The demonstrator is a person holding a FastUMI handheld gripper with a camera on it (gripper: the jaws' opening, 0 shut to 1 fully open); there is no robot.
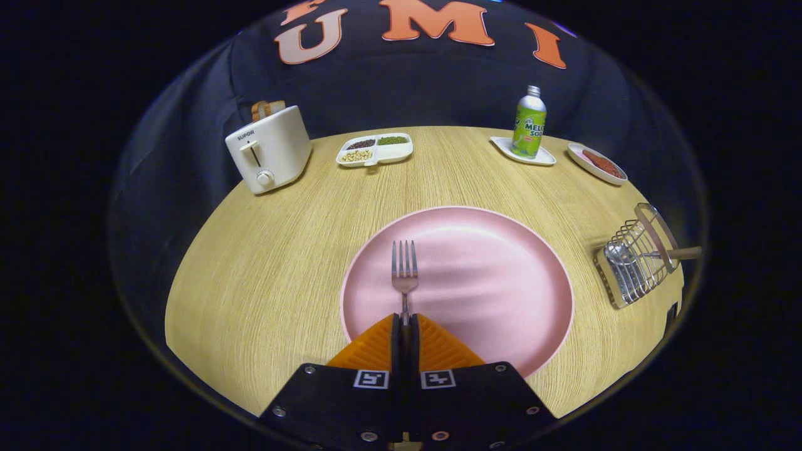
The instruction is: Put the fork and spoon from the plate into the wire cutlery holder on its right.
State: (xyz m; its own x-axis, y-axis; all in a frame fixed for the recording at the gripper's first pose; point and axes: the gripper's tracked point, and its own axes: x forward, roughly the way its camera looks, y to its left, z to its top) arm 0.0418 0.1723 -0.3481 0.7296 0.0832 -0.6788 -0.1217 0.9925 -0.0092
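Pale wood-grain tabletop fills the booth floor of the scene, with dark cloth hanging behind it. At the middle sits a round pink plate, and on its near-left part lies a metal fork, tines pointing away from the camera. The gripper has its two fingers pressed nearly together on the fork's handle, which runs back between them and disappears there; the pinch looks firm on both sides, though whether the fork has left the plate surface cannot be told.

To the right of the plate, near the table's edge, stands the wire cutlery holder, tipped in the fisheye view. A spoon already appears to rest inside it, its bowl showing through the wires and a pale handle sticking out to the right. So the spoon half of the job seems done, and the fork is the step in hand.

Next, I judge, the fork needs lifting clear of the plate rim, carrying rightward, and turning towards upright so it drops through the holder's open top without snagging the wires or the spoon.

Beyond the plate stand a white toaster, a divided snack tray, a green soda bottle on a small dish, and another small dish.
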